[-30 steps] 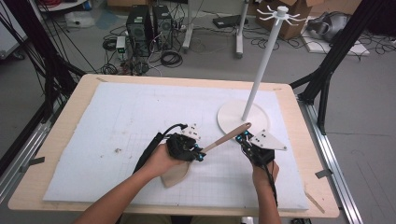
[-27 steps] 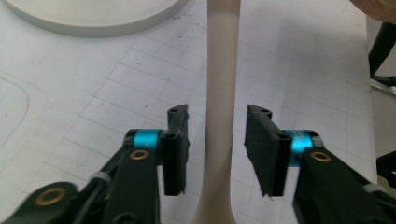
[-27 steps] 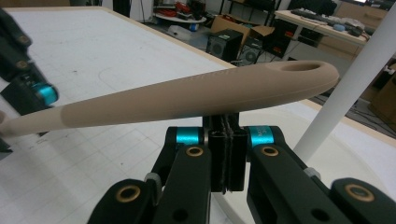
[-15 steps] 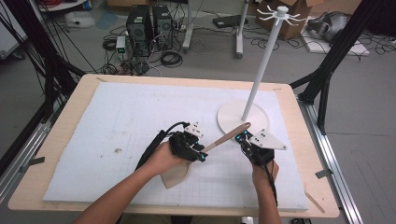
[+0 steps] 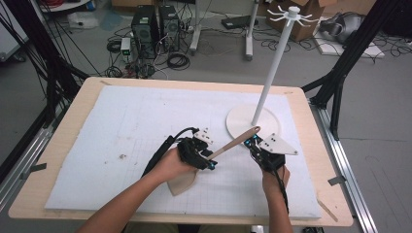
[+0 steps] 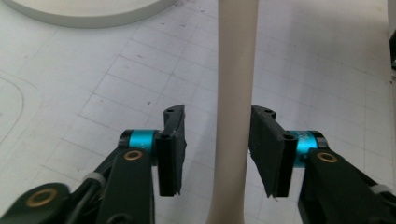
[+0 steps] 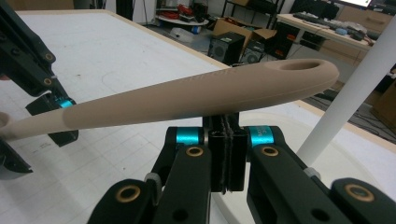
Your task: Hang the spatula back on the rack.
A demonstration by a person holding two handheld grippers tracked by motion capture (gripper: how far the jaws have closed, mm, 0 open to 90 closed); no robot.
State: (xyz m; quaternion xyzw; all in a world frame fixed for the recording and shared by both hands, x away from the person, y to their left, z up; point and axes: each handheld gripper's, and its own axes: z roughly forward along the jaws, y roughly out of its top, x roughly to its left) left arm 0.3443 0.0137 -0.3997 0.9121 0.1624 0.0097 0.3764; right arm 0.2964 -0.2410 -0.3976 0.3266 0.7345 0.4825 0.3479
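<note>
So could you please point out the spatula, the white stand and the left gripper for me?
spatula [image 7: 196, 95]: right gripper view, middle of its handle.
white stand [image 5: 273, 73]: high view, partway up its pole.
left gripper [image 6: 215, 151]: left gripper view, midway between its fingertips.

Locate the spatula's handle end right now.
In the high view, the spatula handle end sits above the right gripper, beside the stand base.

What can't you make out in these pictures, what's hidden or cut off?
- High view: the wide end of the spatula lies partly under the person's left hand.
- Left gripper view: the spatula handle runs off the top and bottom edges; whether the open jaws touch it is unclear.
- Right gripper view: the shut jaws sit behind the handle, so any contact is hidden.
- Right gripper view: the white pole is cut off by the top edge.
</note>
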